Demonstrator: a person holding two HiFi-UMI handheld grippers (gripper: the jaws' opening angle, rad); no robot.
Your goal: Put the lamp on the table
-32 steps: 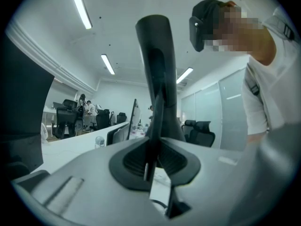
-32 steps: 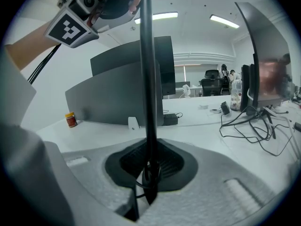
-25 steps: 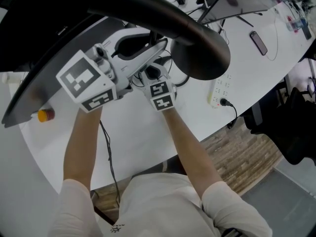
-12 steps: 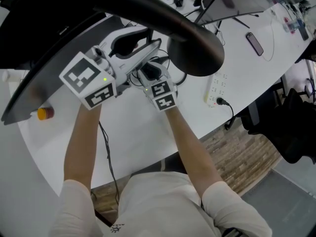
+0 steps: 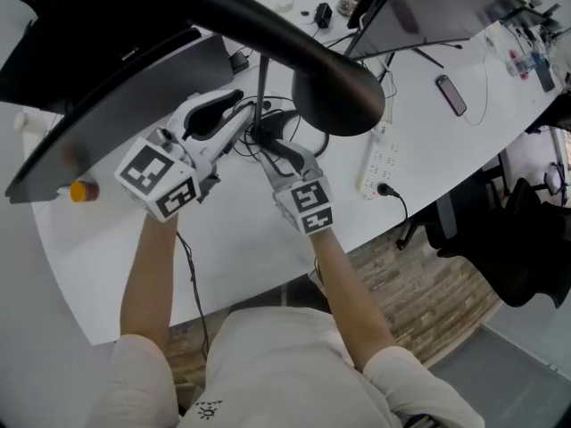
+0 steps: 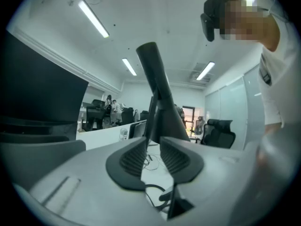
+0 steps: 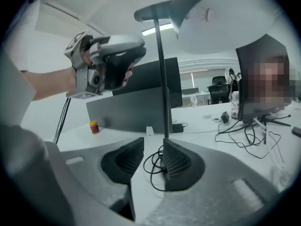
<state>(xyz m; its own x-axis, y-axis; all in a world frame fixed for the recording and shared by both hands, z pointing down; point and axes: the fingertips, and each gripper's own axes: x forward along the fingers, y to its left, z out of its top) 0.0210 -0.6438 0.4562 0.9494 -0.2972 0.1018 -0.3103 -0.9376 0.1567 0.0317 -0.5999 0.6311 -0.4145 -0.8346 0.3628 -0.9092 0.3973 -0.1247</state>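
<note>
The black lamp stands on the white table (image 5: 241, 239): thin pole (image 5: 261, 83), slanting arm (image 5: 259, 20), round head (image 5: 343, 92). Its base sits under the coiled cable (image 5: 277, 125), mostly hidden. My left gripper (image 5: 239, 119) is just left of the pole, apart from it; its jaws are closing with nothing between them (image 6: 151, 154). My right gripper (image 5: 270, 141) sits in front of the pole, also closing on nothing (image 7: 153, 159). The pole (image 7: 162, 79) rises just beyond its tips, and the head (image 7: 211, 25) hangs above.
A large dark monitor (image 5: 107, 78) fills the left, another screen (image 5: 442, 7) stands at the back right. A power strip (image 5: 379, 154), a phone (image 5: 449, 94) and a small orange-capped bottle (image 5: 80, 190) lie on the table. A black chair (image 5: 522, 239) stands past the table's right edge.
Both grippers have opened and drawn back from the lamp pole toward the person. The lamp stays standing on the table.
</note>
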